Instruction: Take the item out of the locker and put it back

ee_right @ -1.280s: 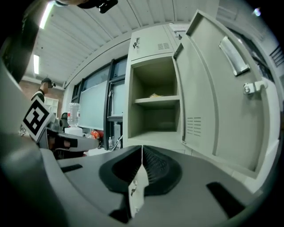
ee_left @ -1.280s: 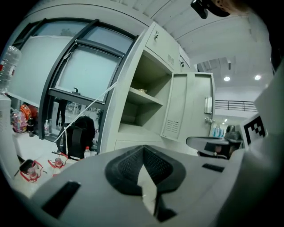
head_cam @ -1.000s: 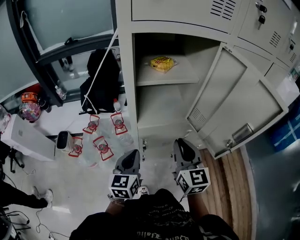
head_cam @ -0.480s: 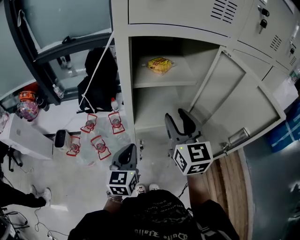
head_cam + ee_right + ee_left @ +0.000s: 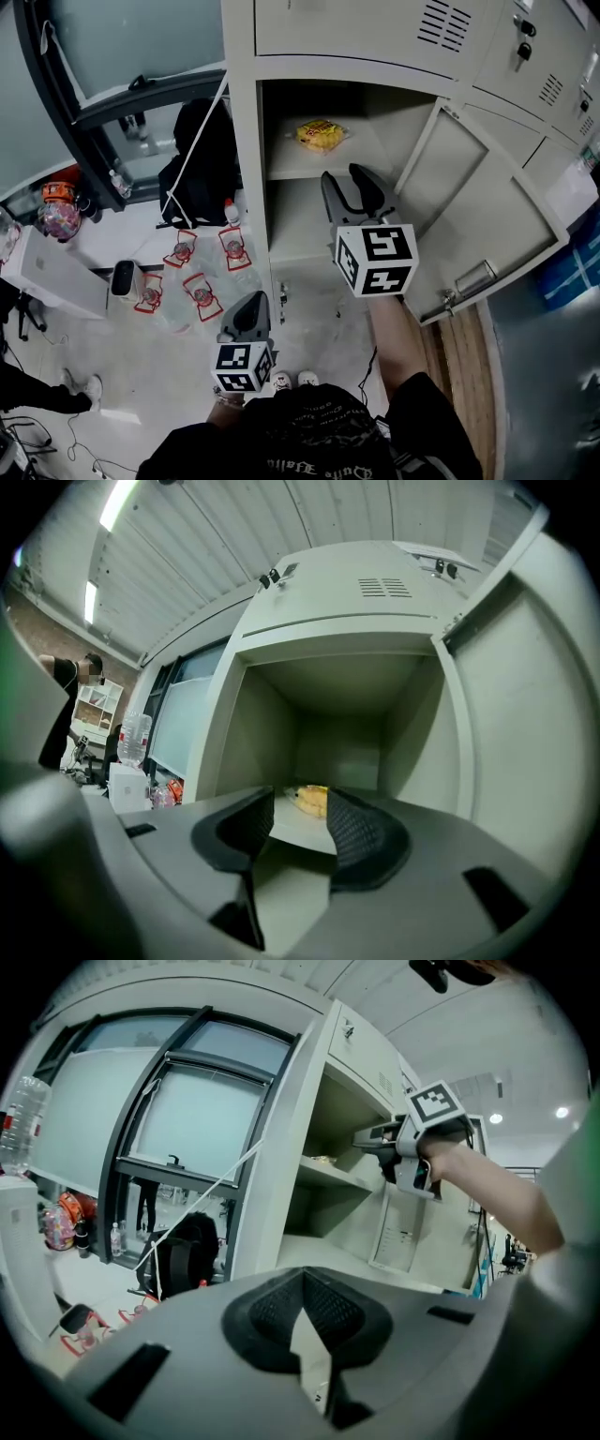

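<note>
At the open locker (image 5: 246,169), the right gripper (image 5: 345,184), jaws just spread and empty, must next reach forward onto the yellow packet (image 5: 322,133).

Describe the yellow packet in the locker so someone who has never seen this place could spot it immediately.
Find the bank of grey metal lockers and the one compartment whose door stands open. On its upper shelf lies a small yellow snack packet. It is the only thing on that shelf, and the only bright colour against the grey metal.
</note>
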